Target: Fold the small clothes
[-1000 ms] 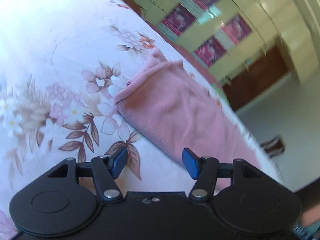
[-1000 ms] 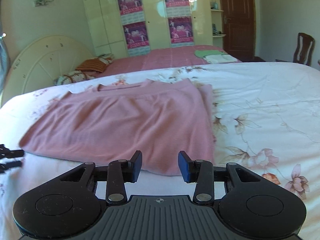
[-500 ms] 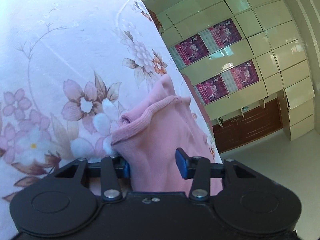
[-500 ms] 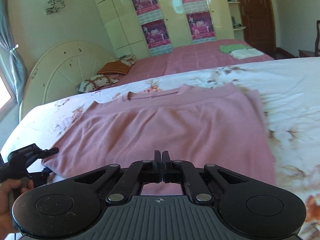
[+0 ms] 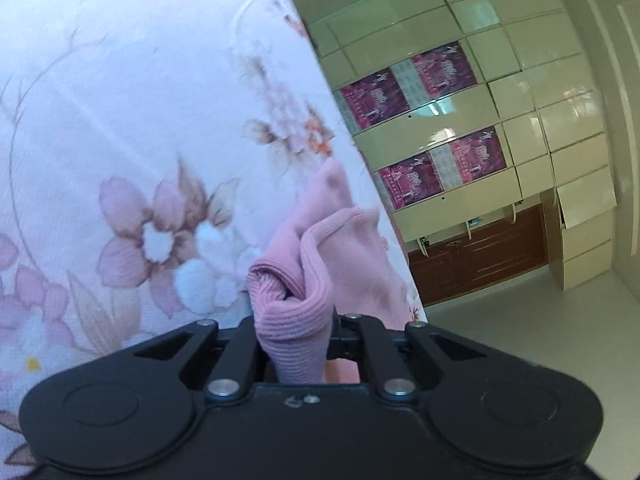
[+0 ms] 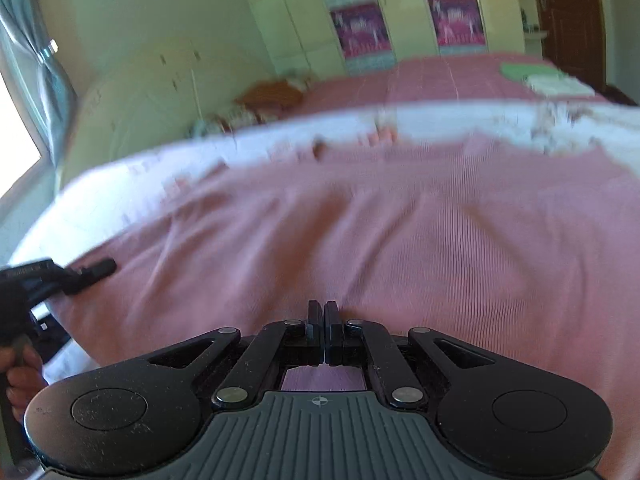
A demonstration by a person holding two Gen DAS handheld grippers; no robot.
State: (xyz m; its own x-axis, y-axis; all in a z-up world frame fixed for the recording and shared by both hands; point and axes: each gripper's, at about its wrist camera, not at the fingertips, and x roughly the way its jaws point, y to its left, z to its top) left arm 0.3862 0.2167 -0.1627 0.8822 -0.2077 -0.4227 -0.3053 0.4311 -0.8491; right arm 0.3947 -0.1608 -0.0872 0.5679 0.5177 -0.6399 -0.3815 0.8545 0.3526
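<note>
Step in hand: both lower corners or hem points of the pink garment (image 6: 400, 240) are being gripped, ahead of the first fold. The garment is spread flat on the floral bed (image 5: 120, 120), its collar end toward the far edge.

Left tongs (image 5: 294, 332): jaws have just been closing, and a bunched ribbed corner of the garment is now clamped between them; the fabric is seen puckered up right at the tips. In the right wrist view the left tongs are seen at the garment's left edge, held by a hand (image 6: 20, 376).

Right tongs (image 6: 323, 332): jaws brought fully together at the near hem. Pink fabric is seen under and behind the tips, but whether any cloth is actually pinched cannot be told; the view is motion-blurred.

Next move, as judged: the near hem would need to be lifted by both tongs evenly and carried toward the collar. If the right grip is empty, a re-grasp is called for first.

Room: bare bedsheet is left beyond the garment's far side and to its left. The bed edge is close beside the left tongs, with floor below, so dragging the cloth off that side is to be avoided. A second bed (image 6: 440, 76) lies well apart behind.
</note>
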